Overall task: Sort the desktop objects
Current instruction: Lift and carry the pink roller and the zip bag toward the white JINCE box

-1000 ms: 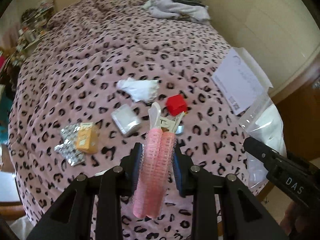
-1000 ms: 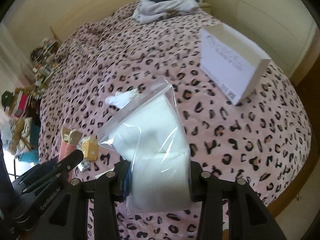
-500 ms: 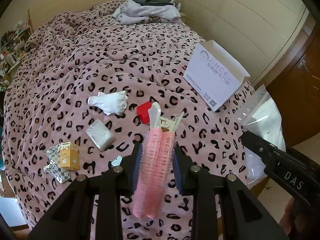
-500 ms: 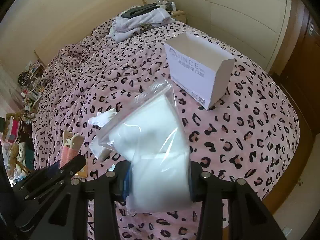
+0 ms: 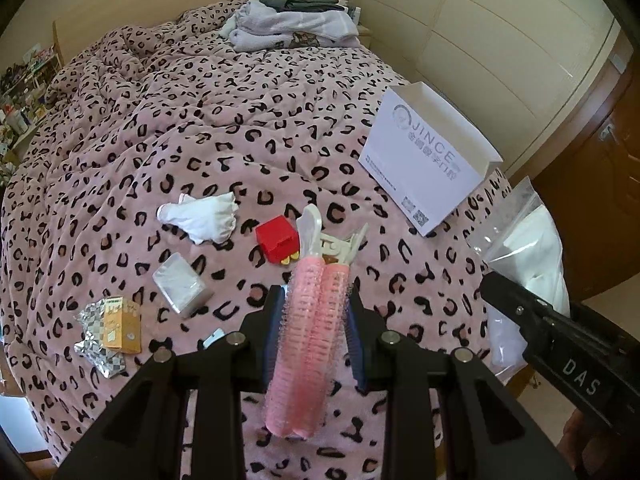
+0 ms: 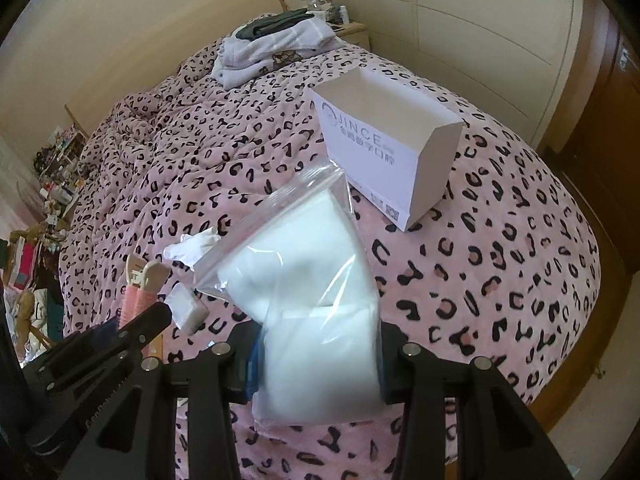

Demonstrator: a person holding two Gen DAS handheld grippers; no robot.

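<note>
My left gripper [image 5: 314,320] is shut on a pair of pink hair rollers [image 5: 308,340] with white clips at their tips, held above the bed. My right gripper [image 6: 316,360] is shut on a clear zip bag of white pads [image 6: 312,292]; that bag [image 5: 528,248] also shows at the right of the left wrist view. An open white box marked JINCE [image 5: 428,156] [image 6: 384,148] stands on the pink leopard-print bedspread [image 5: 240,128], ahead and to the right of both grippers.
On the bedspread lie a white glove [image 5: 200,218], a red box [image 5: 278,238], a small clear-wrapped packet [image 5: 180,284], and an orange carton on silver foil [image 5: 116,324]. Folded clothes [image 5: 292,26] sit at the far end. The bed's edge drops off at the right.
Both grippers have moved rightward over the bed with their loads. The white box now appears nearer and more central; the loose items have slid left in view.
</note>
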